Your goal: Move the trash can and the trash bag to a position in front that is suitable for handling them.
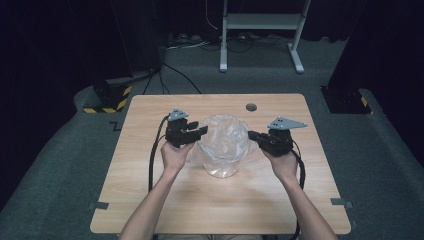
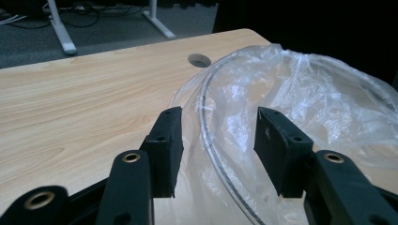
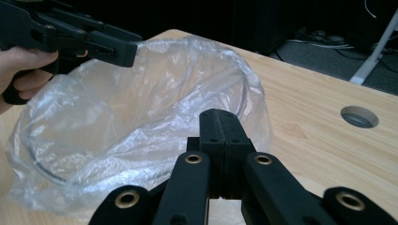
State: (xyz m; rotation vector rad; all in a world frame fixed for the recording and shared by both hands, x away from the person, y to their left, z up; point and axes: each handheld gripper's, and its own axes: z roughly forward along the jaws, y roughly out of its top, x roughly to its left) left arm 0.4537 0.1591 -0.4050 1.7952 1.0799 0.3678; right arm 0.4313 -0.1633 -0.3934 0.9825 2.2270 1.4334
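A clear plastic bag lines a round clear container in the middle of the wooden table. My left gripper is open at the bag's left side. Its pads stand on either side of the container's thin rim and the film without pressing on them. My right gripper is at the bag's right edge with its jaws pressed together, and they appear to pinch the film there. A hand holds each gripper.
A round cable hole sits in the table beyond the bag. On the floor behind the table stand a white desk frame, loose cables, and dark stands with yellow-black tape.
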